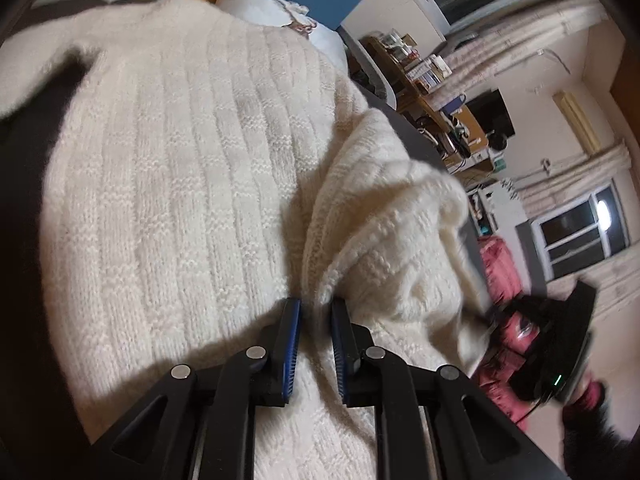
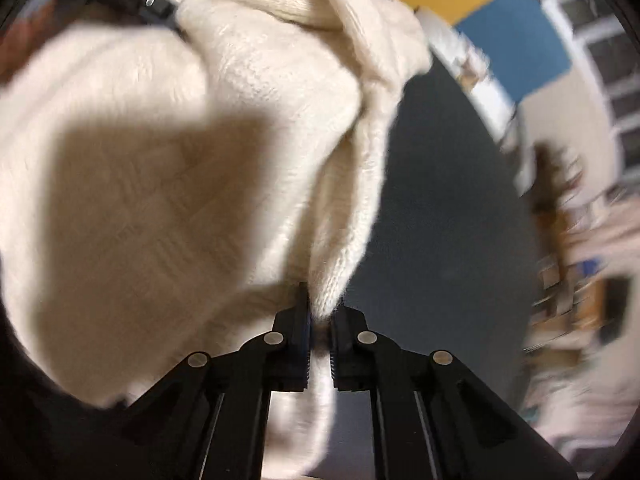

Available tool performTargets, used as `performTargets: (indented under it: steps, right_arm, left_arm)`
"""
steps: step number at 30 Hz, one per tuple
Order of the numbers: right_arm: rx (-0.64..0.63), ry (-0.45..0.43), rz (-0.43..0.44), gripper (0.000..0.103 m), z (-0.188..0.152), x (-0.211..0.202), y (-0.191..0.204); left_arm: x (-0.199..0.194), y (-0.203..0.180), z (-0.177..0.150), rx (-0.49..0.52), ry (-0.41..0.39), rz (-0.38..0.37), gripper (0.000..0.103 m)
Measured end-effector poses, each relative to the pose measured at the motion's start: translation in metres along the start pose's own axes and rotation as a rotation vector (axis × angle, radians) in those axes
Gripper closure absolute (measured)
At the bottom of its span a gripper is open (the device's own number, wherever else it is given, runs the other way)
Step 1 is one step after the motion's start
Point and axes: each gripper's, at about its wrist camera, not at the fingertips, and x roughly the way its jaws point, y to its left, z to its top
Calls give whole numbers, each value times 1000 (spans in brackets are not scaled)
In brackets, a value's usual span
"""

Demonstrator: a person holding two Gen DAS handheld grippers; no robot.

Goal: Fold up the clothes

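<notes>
The cream sweater (image 1: 180,184) lies spread over a dark table (image 2: 440,200), one bunched edge lifted. The right gripper (image 2: 320,320) pinches that edge, jaws nearly closed; the left gripper (image 1: 316,320), jaws slightly apart, has knit between them. The thin, fuzzy pinch may slip, or the fold may drag the body askew.
</notes>
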Motion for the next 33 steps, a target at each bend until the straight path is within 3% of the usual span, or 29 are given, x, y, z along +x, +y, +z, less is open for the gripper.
performTargets:
  steps: [5,9,12,13,14,17,22,24,26,28,30,31,33]
  right_arm:
    - [-44,13,-366,96,-7,-23,-54]
    - [5,-14,-592,96,1,-44,-97]
    - [45,-19,-707,96,-10,-41,-111]
    - [37,-20,-683,95,-15,-39,-109]
    - [23,-19,-650,92,-21,-36,-107]
    - [53,25,-362,87,-35,-11,-74]
    - [348,-2,121,73,-68,-18,-79]
    - [484,-62,297,59,-75,-31,-95]
    - [620,-146,460,25,-75,-39,-120]
    - [757,-242,691,18,-63,-32,-148]
    - [861,-319,924,17,-46,-15,-175]
    - [884,-335,986,17,-37,-5,-183]
    - [891,-313,969,17,-14,18,-192]
  left_arm:
    - [1,-9,-13,63,21,-27,87]
    - [4,-15,-23,95,41,-57,85]
    - [7,-20,-30,119,56,-80,85]
    - [7,-20,-30,120,59,-80,85]
    - [7,-19,-30,112,61,-84,85]
    - [3,-16,-28,80,73,-100,85]
    - [-14,-15,-24,101,53,-64,85]
    - [-21,-9,-22,90,26,-54,85]
    - [-26,-4,-17,79,3,-34,85]
    - [-26,-3,-8,93,0,24,85]
    - [-27,-2,3,94,2,23,85]
    - [-28,-2,11,87,2,18,85]
    - [-28,-7,31,80,-1,11,83]
